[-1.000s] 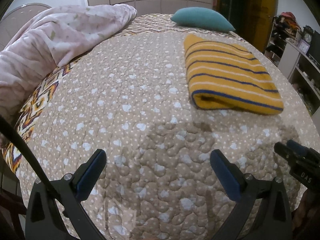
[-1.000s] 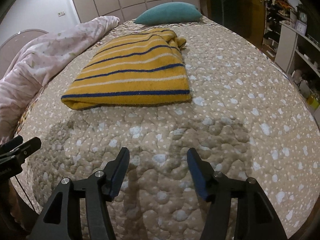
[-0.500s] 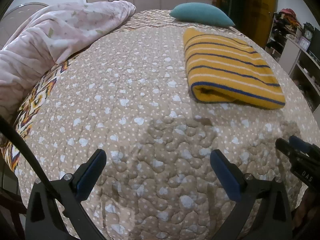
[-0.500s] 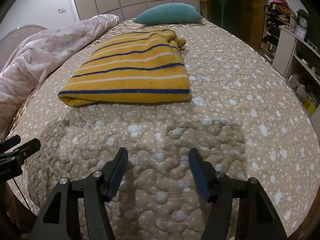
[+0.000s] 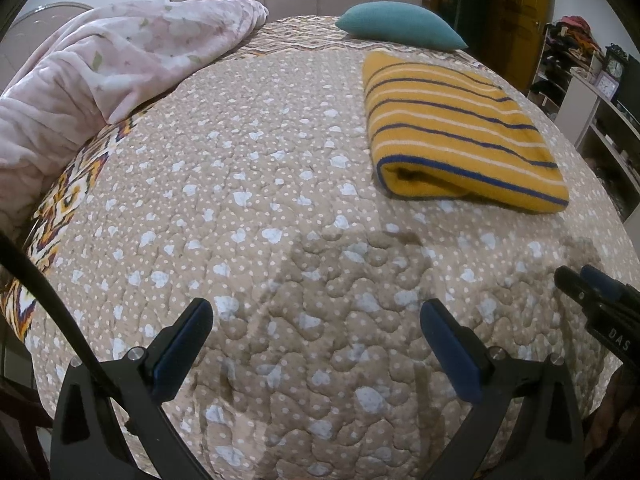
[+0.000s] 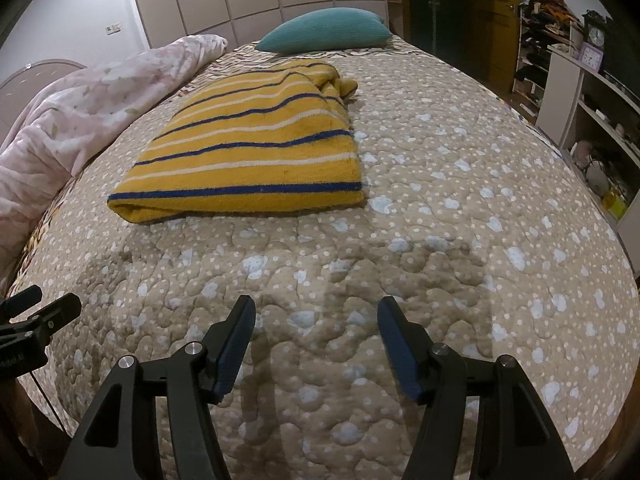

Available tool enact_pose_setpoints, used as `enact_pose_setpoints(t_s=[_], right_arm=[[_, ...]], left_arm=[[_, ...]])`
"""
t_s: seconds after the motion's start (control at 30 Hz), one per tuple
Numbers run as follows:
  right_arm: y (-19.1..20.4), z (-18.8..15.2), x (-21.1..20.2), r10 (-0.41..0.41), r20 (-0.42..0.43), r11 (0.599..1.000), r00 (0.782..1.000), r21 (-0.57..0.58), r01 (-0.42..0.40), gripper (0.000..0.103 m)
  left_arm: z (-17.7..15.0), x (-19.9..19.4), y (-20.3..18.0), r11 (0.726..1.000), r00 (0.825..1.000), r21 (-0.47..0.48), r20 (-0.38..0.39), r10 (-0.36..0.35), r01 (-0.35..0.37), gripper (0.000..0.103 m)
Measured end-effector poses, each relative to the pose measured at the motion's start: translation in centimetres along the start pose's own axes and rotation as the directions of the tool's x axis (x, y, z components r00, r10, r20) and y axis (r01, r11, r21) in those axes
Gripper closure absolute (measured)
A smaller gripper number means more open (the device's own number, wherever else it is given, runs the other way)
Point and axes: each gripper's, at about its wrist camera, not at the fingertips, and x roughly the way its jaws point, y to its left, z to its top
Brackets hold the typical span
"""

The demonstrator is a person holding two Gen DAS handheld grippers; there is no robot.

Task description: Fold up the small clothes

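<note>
A yellow garment with blue and white stripes lies folded flat on the bed, to the right in the left wrist view and left of centre in the right wrist view. My left gripper is open and empty, well short of the garment, over the near part of the quilt. My right gripper is open and empty, also short of the garment. Each gripper shows at the edge of the other's view: the right one, the left one.
The bed has a tan spotted quilt. A pink floral duvet is bunched along the left side. A teal pillow lies at the head. Shelves with clutter stand to the right of the bed.
Both grippers have drawn back slightly and tilted; the garment sits a little farther away in both views. The garment has not moved and both grippers stay open.
</note>
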Motion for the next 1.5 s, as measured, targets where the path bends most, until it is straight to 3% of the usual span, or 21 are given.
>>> enact_pose_setpoints(t_s=[0.77, 1.5], right_arm=[[-0.7, 0.2, -0.6, -0.025, 0.017, 0.999, 1.000, 0.041, 0.024, 0.032], [0.0, 0.2, -0.5, -0.052, 0.024, 0.999, 0.998, 0.004, 0.052, 0.029]], left_arm=[[0.0, -0.5, -0.3, 1.000, 1.000, 0.005, 0.010, -0.015, 0.015, 0.000], [0.3, -1.3, -0.3, 1.000, 0.999, -0.001, 0.031, 0.009, -0.009, 0.000]])
